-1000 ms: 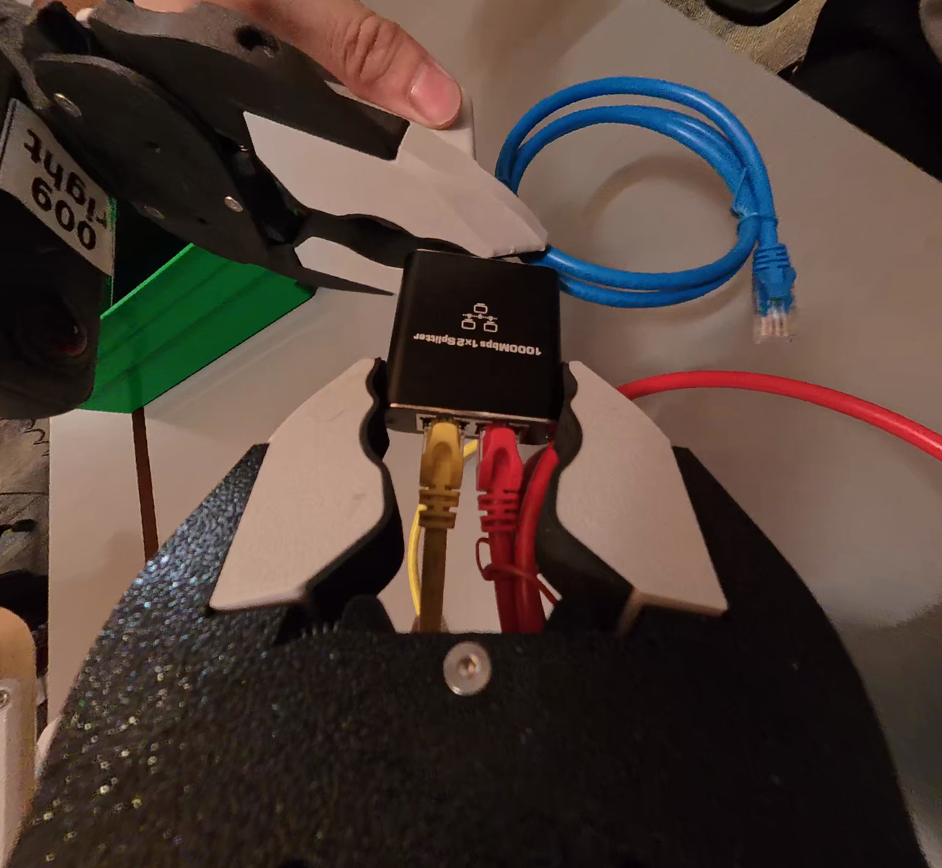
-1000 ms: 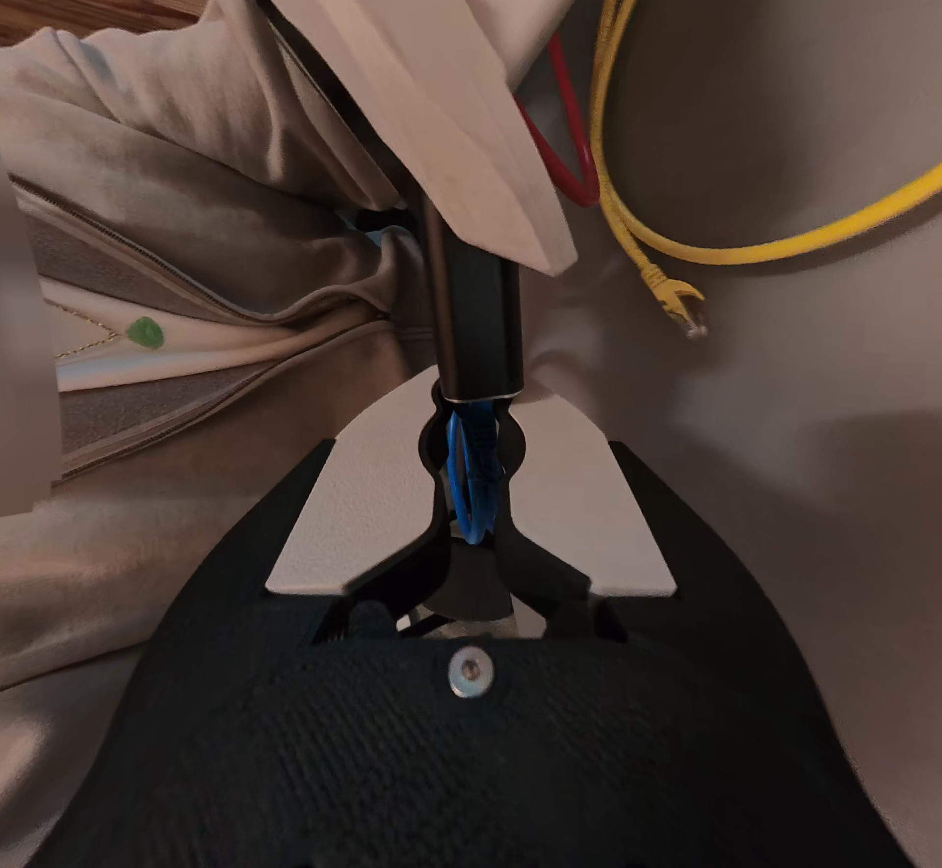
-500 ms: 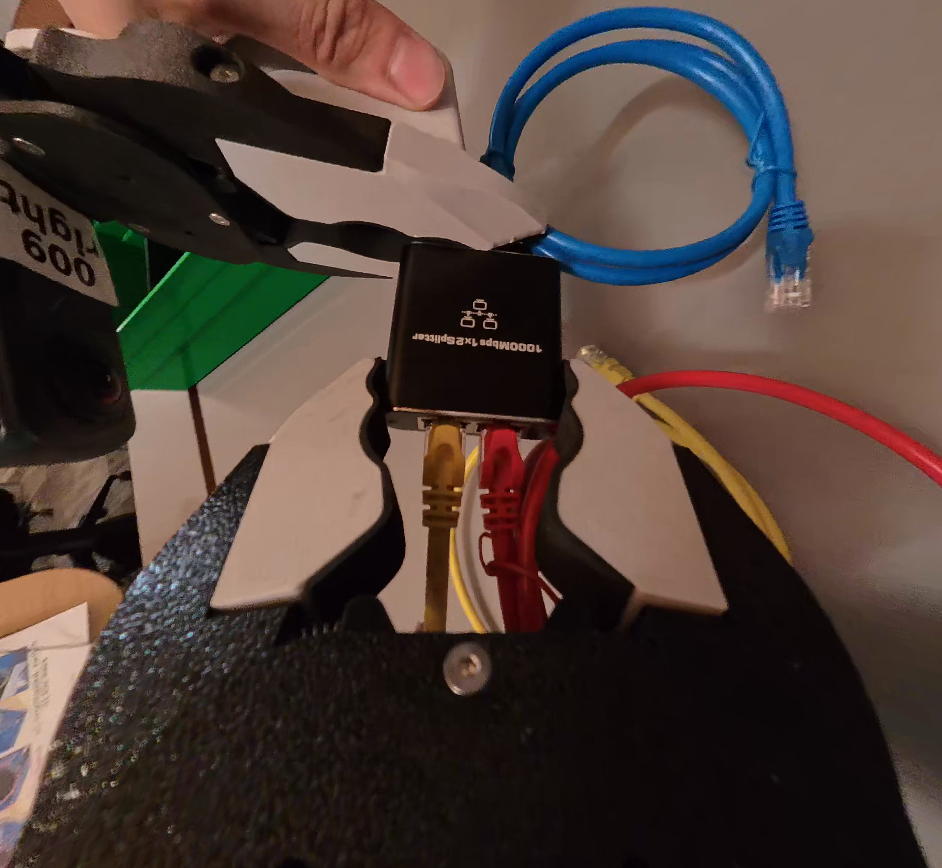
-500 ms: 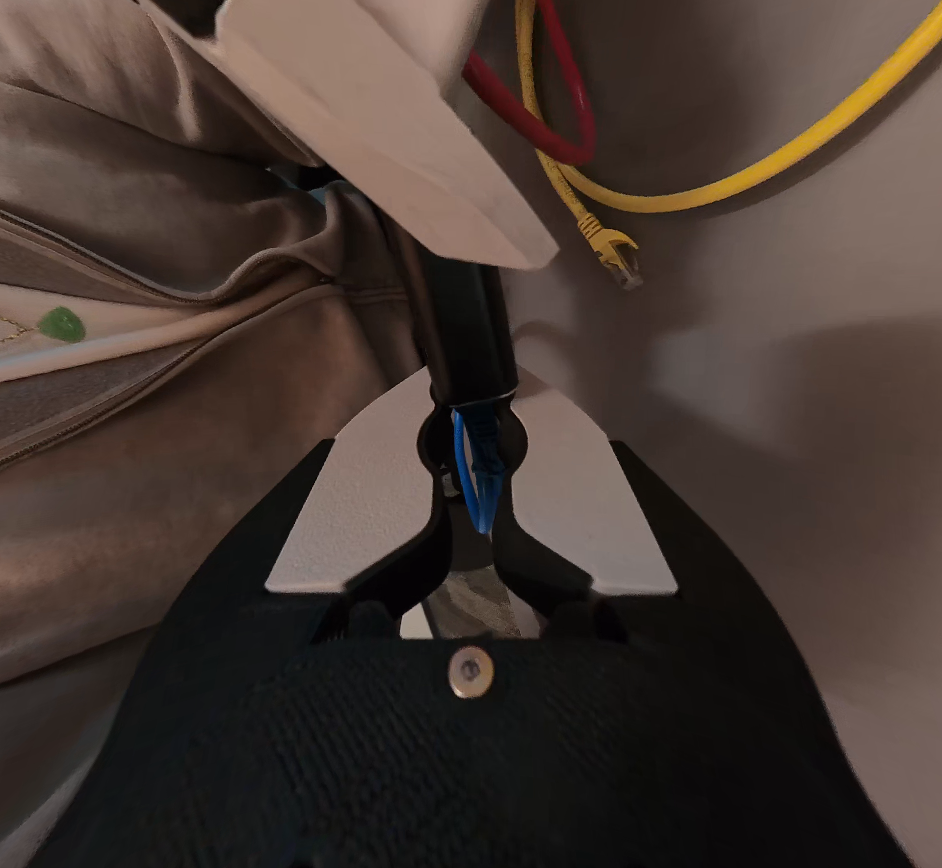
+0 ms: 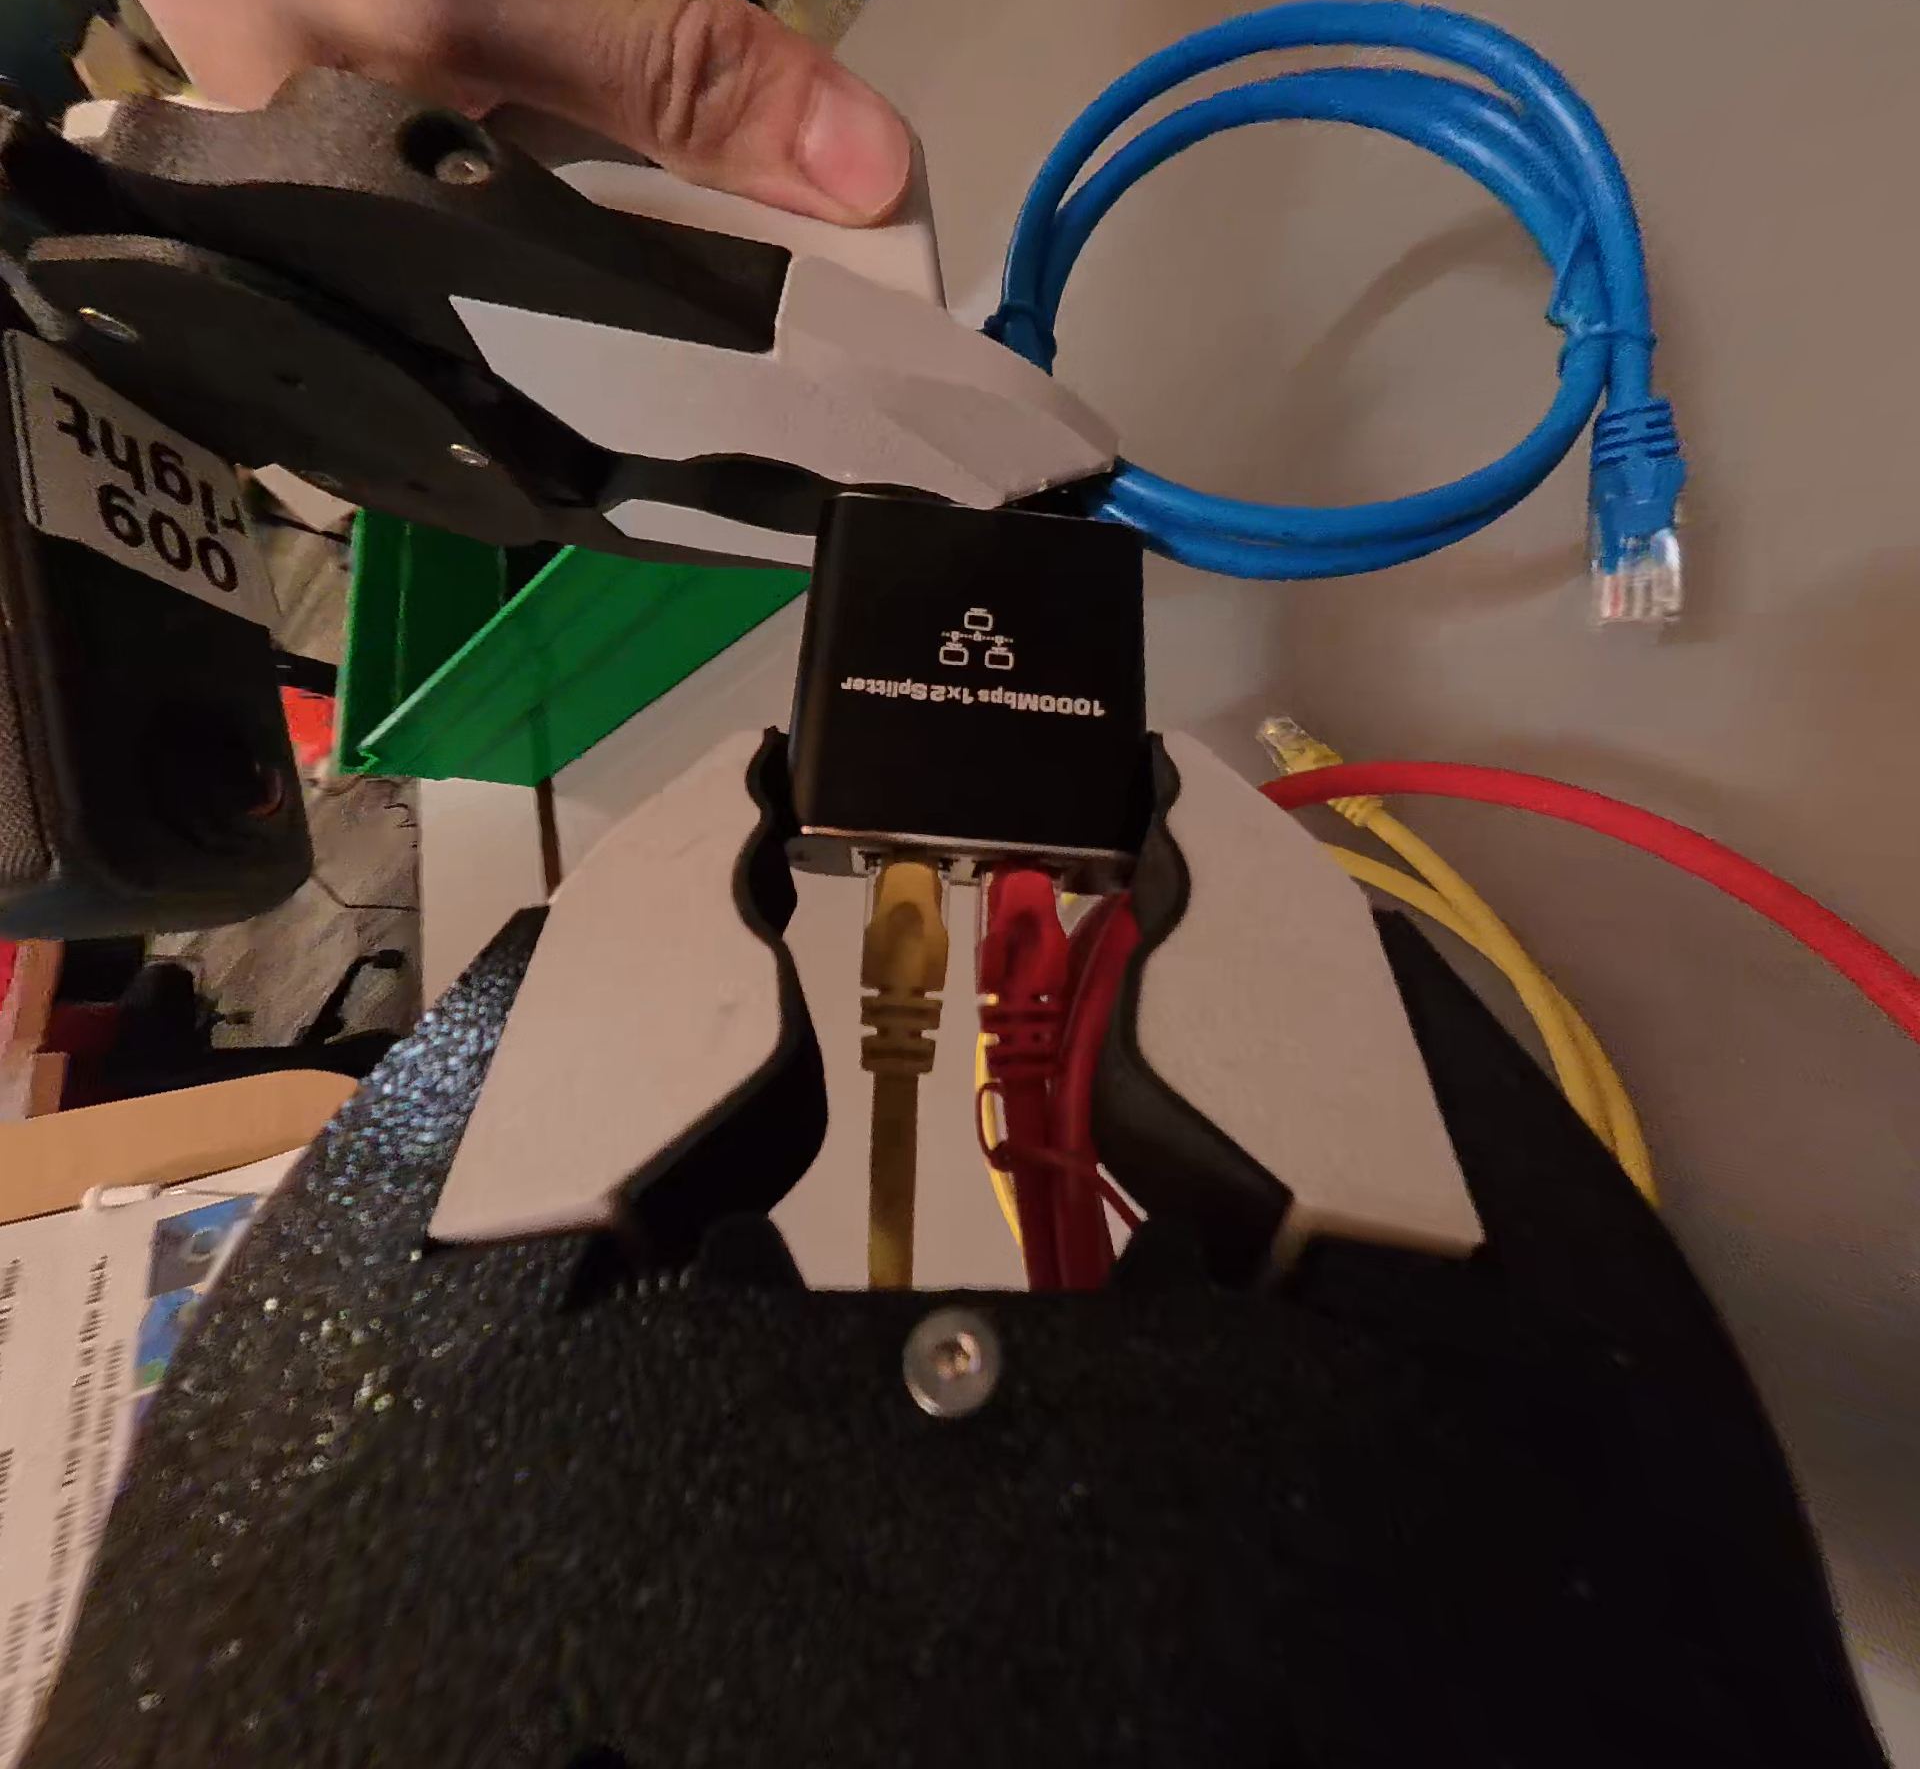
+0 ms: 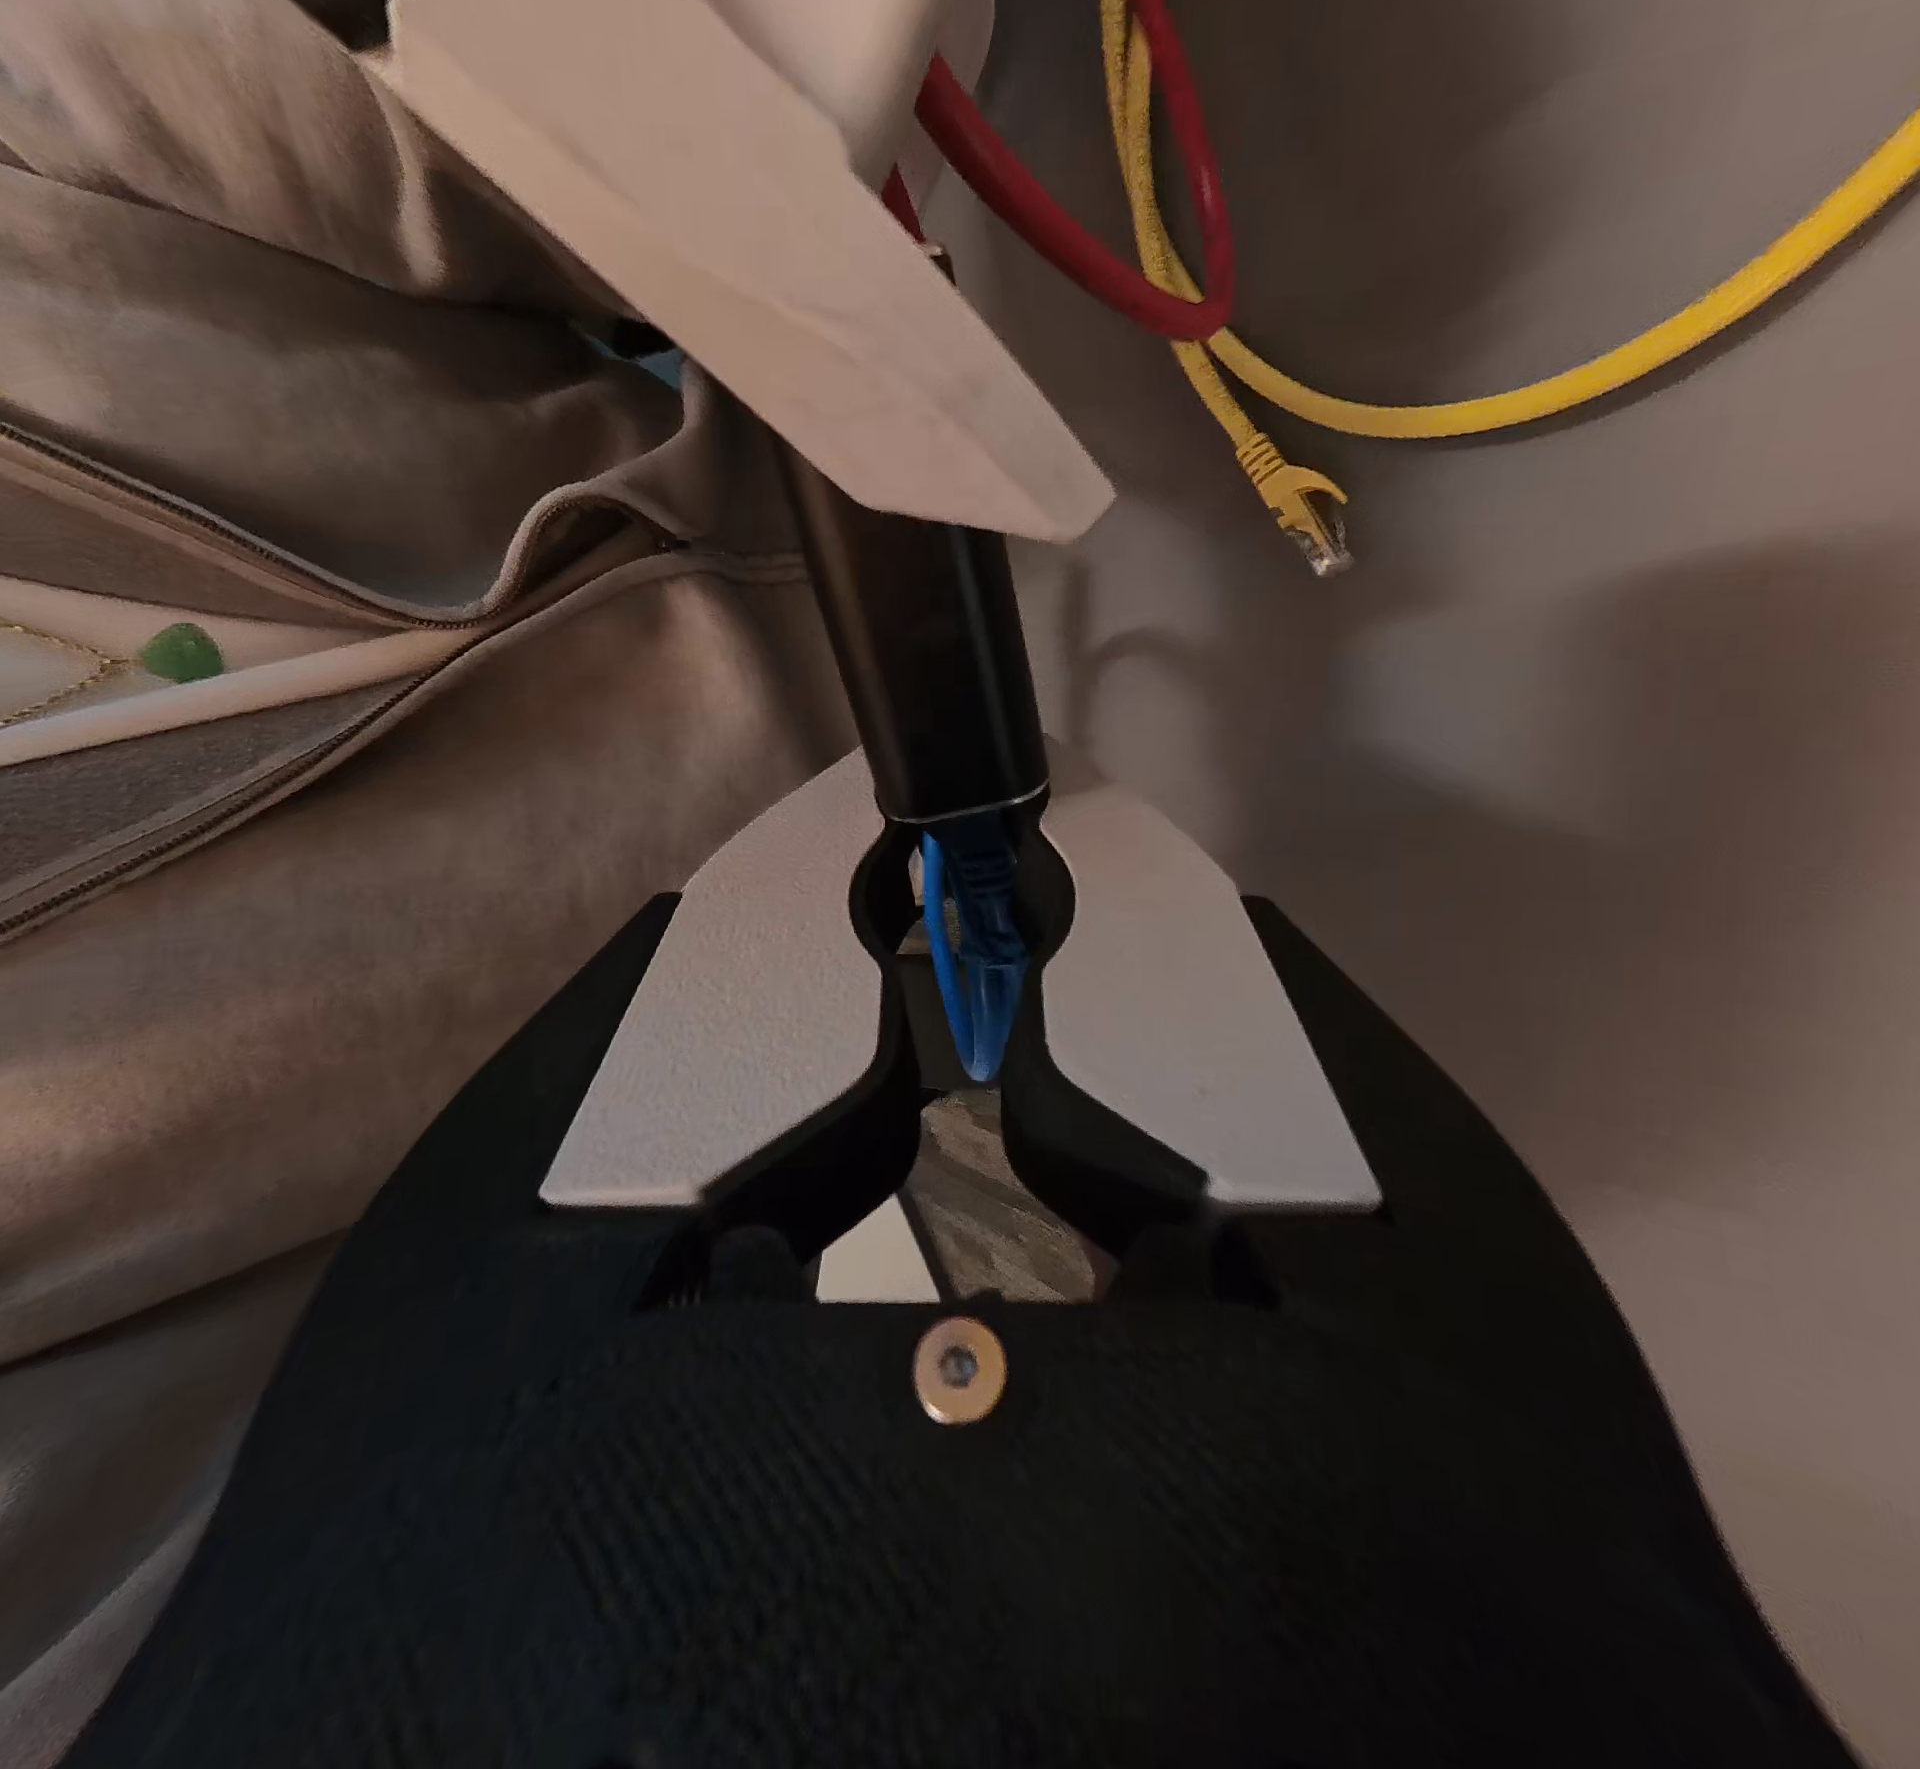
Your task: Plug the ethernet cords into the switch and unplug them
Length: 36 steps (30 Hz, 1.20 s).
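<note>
Black ethernet splitter (image 5: 966, 670), lifted clear of the grey table (image 5: 1351, 161), clamped at its two-port end by the left gripper (image 5: 961, 800). Yellow cord (image 5: 899, 981) and red cord (image 5: 1023, 981) plugged in side by side. Right gripper (image 6: 961, 872) closed at the opposite end, apparently on the blue cord (image 5: 1351, 285) plug there; its free end lies on the table. Green bin (image 5: 520, 659) beyond.
</note>
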Motion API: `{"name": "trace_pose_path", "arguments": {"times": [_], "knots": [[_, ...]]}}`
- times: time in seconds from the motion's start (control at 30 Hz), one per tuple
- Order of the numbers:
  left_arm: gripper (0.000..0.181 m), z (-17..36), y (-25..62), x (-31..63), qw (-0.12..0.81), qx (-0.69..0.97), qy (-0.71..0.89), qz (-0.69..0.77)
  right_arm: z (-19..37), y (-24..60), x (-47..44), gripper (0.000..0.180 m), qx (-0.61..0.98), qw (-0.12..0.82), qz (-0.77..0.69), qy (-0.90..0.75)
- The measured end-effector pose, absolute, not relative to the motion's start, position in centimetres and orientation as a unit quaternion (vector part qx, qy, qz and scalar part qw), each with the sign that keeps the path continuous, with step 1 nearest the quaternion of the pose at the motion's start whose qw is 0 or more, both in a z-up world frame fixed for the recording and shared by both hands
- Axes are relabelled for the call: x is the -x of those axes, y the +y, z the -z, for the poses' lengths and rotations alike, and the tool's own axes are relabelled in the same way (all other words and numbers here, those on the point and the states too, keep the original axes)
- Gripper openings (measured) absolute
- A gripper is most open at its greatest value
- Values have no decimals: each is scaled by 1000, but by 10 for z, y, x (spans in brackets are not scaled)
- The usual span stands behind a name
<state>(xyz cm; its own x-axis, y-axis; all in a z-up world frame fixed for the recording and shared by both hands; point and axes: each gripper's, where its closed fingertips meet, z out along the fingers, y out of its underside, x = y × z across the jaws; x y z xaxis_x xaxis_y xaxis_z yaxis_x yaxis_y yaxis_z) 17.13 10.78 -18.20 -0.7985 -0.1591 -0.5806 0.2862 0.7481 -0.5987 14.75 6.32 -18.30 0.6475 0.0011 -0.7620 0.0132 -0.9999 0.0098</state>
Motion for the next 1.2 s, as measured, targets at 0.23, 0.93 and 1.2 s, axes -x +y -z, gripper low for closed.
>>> {"name": "trace_pose_path", "arguments": {"times": [0.23,0.93,1.2], "knots": [[63,154,107,-173,366,-15,857,362,154,61,-153,18,-922,34,384,15],[62,168,105,-173,371,-57,872,313,175,58,-151,17,-923,20,384,2],[62,168,103,-171,383,-62,883,265,178,54,-151,18,-915,20,404,-6]]}}
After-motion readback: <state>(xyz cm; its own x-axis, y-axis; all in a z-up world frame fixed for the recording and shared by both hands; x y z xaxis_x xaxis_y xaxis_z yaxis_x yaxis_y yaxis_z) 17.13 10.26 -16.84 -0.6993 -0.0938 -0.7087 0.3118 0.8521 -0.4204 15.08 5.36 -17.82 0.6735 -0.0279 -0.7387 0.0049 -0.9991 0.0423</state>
